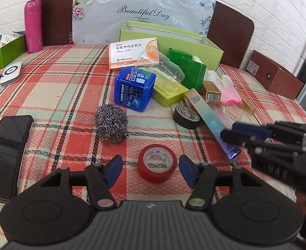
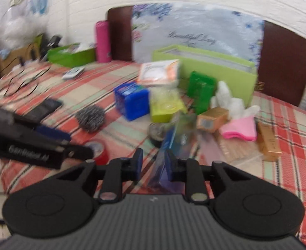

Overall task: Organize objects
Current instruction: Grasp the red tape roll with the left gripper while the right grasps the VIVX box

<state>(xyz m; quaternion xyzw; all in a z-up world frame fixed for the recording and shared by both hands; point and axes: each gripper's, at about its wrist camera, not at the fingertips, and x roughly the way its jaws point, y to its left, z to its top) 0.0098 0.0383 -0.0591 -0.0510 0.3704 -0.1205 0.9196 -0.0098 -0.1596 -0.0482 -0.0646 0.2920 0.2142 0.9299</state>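
A red tape roll [image 1: 157,163] lies flat on the plaid tablecloth [image 1: 69,95]. My left gripper [image 1: 150,171] straddles it, and its blue pads [image 1: 113,170] stand clear of the roll on both sides, so it is open. A long blue-teal box [image 1: 211,120] lies to the right. My right gripper [image 1: 234,133] comes in from the right edge and is shut on the box's near end. The blurred right wrist view shows that box [image 2: 169,143] between the pads of the right gripper [image 2: 154,163], with the left gripper [image 2: 80,145] and the red tape roll [image 2: 99,152] at left.
A steel scourer [image 1: 111,125], black tape roll [image 1: 186,116], blue tub [image 1: 134,87], clear jar [image 1: 163,70] and pink gloves [image 1: 232,95] crowd the middle. An open light-green box [image 1: 173,39] stands behind. A black phone [image 1: 7,154] lies at left and a pink flask [image 1: 33,25] stands far left.
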